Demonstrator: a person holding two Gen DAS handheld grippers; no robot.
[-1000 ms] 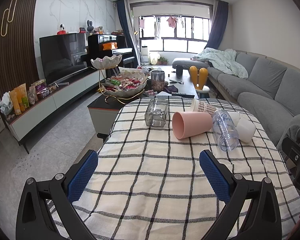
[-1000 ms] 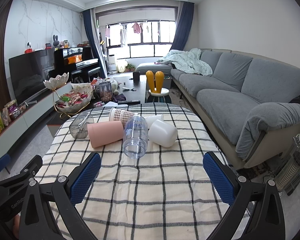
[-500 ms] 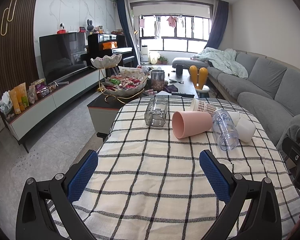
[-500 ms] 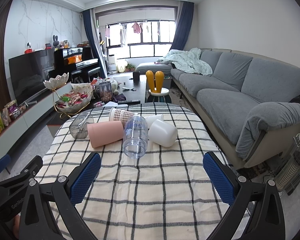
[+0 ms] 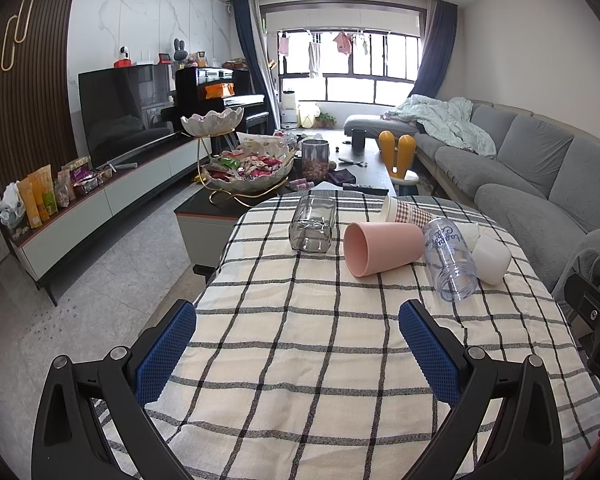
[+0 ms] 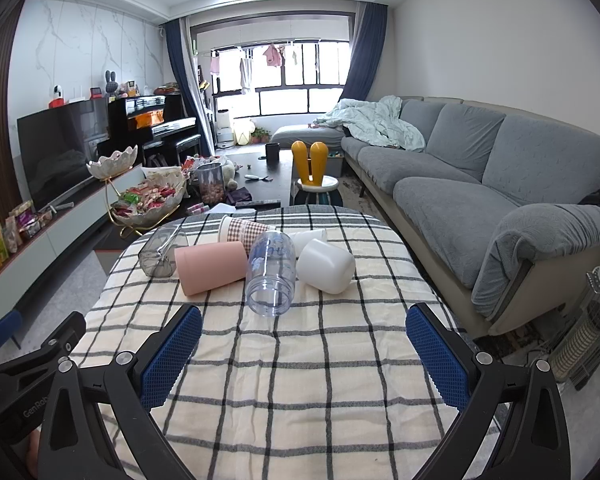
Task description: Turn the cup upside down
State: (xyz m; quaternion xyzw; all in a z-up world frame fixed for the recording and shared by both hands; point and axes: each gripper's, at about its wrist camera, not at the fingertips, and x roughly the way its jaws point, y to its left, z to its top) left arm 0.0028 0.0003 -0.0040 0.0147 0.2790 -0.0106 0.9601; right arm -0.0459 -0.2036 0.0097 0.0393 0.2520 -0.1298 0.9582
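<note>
Approach step, nothing grasped: the left tool (image 5: 296, 344) and right tool (image 6: 304, 348) hover wide open over the tabletop's (image 5: 300, 360) near edge. The pink cup (image 5: 380, 248) lies sideways mid-tabletop among other cups. Next, I judge, reach and pinch its wall.

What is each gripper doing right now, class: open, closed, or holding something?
Left gripper: open, holding nothing, short of the cups.
Right gripper: open, holding nothing, short of the cups.
</note>
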